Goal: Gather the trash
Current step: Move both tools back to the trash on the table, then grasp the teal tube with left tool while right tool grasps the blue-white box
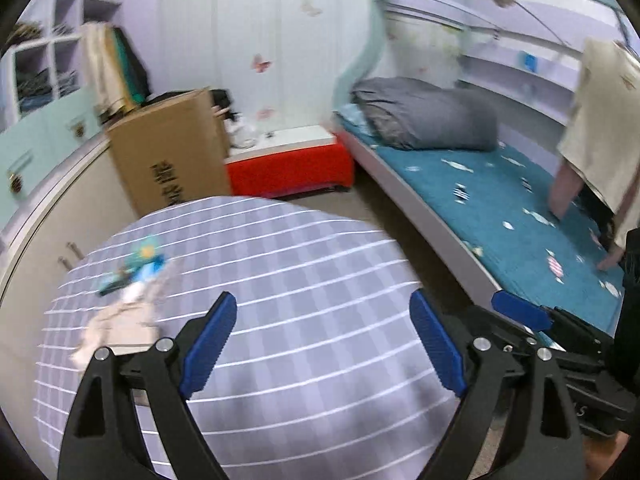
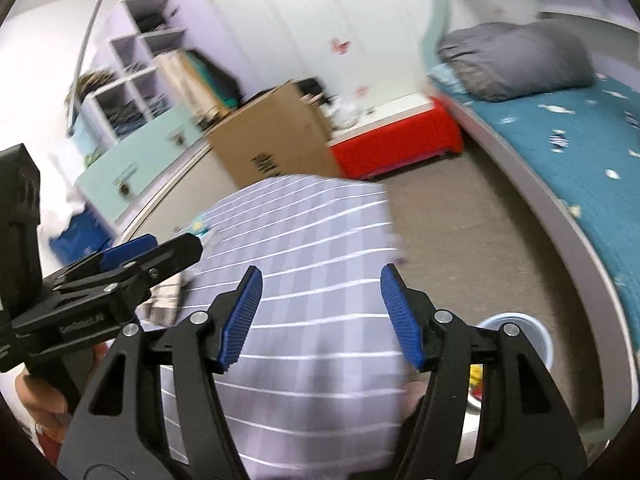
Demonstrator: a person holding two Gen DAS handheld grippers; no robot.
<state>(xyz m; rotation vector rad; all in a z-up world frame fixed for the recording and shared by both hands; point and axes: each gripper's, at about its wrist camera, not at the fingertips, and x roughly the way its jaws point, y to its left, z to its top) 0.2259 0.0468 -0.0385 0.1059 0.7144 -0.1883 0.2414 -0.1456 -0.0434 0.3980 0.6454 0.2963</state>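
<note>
A table under a lilac checked cloth fills the lower middle of both views. On its left part lie a crumpled beige paper and a blue-green wrapper, both blurred. My left gripper hovers over the cloth, to the right of this trash, open and empty. My right gripper is also open over the cloth, with nothing between its blue pads. The left gripper shows at the left of the right wrist view, above the wrapper. A pale blue bin stands on the floor to the right of the table.
A cardboard box and a red bench stand behind the table. A bed with a teal mattress and a grey folded quilt runs along the right. A person leans on the bed. Cabinets line the left wall.
</note>
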